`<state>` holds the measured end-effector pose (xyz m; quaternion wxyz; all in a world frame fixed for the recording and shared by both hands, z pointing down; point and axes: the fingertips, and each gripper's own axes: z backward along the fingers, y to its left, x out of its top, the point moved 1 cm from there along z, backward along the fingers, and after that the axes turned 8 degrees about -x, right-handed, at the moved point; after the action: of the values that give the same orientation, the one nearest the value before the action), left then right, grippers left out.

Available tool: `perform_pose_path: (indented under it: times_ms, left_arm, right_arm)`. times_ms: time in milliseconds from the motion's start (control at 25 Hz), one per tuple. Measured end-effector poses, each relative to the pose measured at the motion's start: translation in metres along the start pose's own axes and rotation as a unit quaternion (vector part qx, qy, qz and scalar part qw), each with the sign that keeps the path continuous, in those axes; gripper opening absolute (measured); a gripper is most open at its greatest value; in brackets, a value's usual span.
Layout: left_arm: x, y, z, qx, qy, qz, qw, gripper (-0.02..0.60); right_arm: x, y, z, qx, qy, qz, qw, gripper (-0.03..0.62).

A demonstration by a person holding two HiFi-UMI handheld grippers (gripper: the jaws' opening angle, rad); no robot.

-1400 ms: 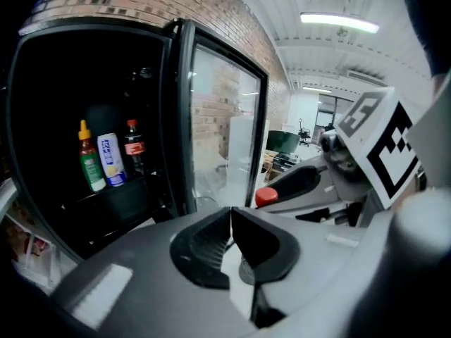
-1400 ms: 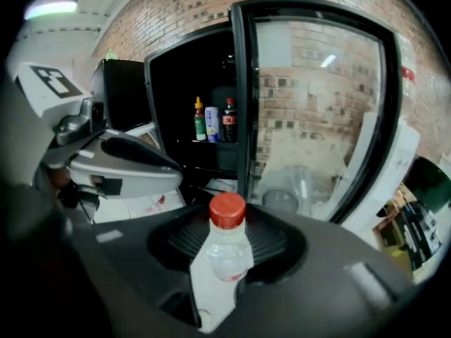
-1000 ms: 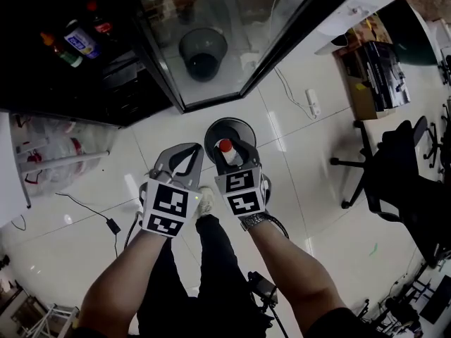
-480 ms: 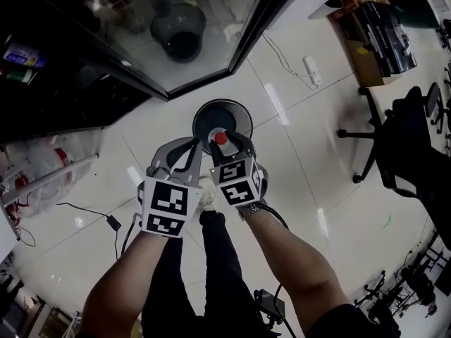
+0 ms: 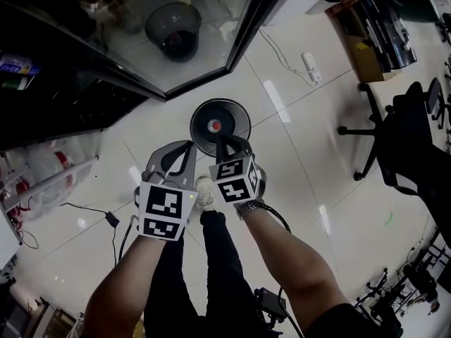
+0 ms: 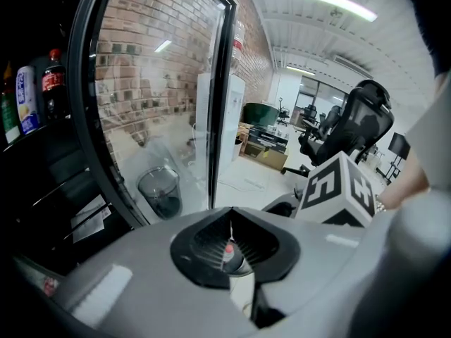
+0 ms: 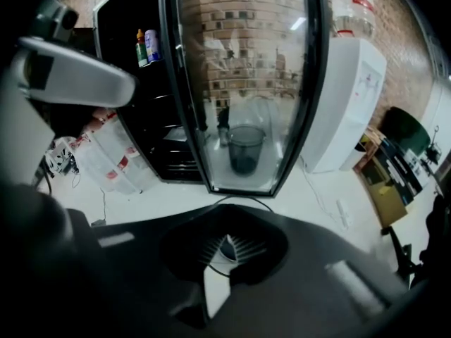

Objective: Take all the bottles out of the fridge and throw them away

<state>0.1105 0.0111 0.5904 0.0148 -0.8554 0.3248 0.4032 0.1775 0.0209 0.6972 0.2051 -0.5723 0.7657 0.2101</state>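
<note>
The bottle (image 5: pixel 213 125) has dropped into the bin (image 5: pixel 242 115); right gripper (image 5: pixel 225 142) has just closed, jaws together and empty; left gripper (image 5: pixel 187 148) likewise together, empty; fridge (image 5: pixel 49 90) next.

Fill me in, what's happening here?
A person stands over the bin, a gripper in each hand. A red-capped bottle lies in the bin below the right gripper, whose jaws have just closed on nothing. The left gripper is shut and empty too. More bottles stand in the open fridge.
</note>
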Motion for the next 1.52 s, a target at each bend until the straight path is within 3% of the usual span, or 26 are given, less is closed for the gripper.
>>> perform_pose_path:
  times_ms: [720, 1200, 1520]
  left_arm:
    - [0.011, -0.005, 0.048, 0.032, -0.015, 0.009, 0.9993, 0.003]
    - [0.039, 0.004, 0.12, 0.093, -0.043, 0.018, 0.9946, 0.004]
    - [0.056, 0.049, 0.204, 0.178, -0.092, 0.04, 0.9789, 0.003]
  right_arm:
    - [0.008, 0.019, 0.055, 0.018, -0.01, 0.003, 1.0, 0.002]
    - [0.103, 0.056, 0.125, 0.069, -0.094, 0.041, 0.992, 0.048]
    - [0.19, 0.108, 0.161, 0.116, -0.167, 0.099, 0.974, 0.07]
